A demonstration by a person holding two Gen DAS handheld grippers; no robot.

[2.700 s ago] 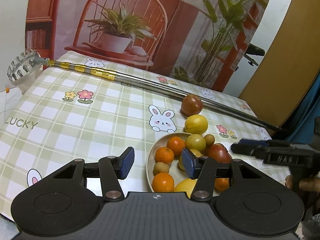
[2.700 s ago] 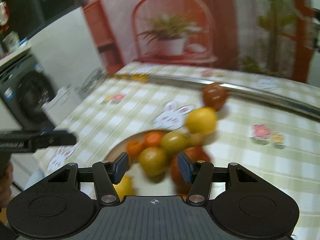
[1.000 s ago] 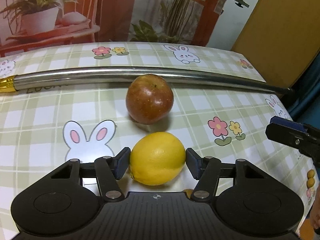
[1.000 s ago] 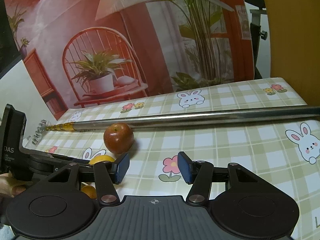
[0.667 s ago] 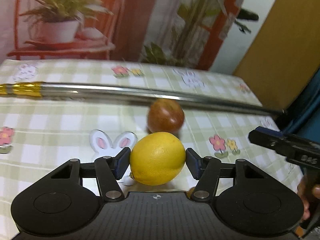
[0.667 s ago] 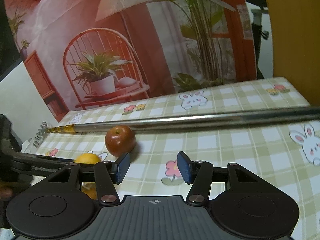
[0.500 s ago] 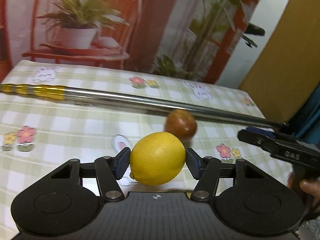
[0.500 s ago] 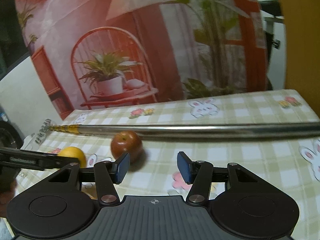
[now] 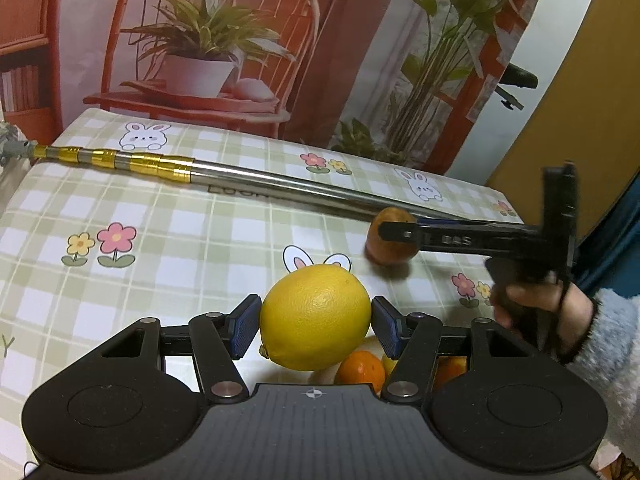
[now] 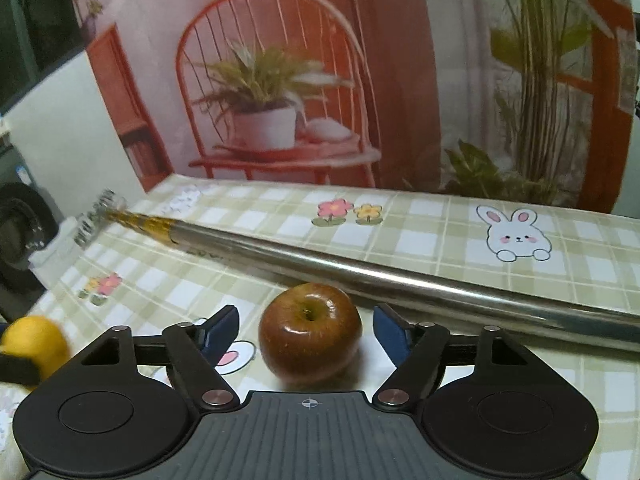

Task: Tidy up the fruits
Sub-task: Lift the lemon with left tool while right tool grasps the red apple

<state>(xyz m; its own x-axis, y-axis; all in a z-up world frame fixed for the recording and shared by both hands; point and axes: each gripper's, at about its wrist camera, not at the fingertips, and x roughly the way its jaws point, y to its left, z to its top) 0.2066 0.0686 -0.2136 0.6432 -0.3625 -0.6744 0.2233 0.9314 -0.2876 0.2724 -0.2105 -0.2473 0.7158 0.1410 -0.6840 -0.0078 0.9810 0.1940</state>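
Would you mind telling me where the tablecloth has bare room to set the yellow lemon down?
The checked tablecloth is bare left of the yellow lemon, from the flower print up to the long metal pole. Beyond the pole is a clear strip too. It is crowded around the red apple, and among the oranges below the lemon.

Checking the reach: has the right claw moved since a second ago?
Yes. The right claw came toward the apple, which now sits between its just-opened jaws, untouched, by the pole.

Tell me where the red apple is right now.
In the right wrist view the red apple sits on the checked tablecloth between the right gripper's open, just-widened jaws, untouched, just in front of the metal pole.
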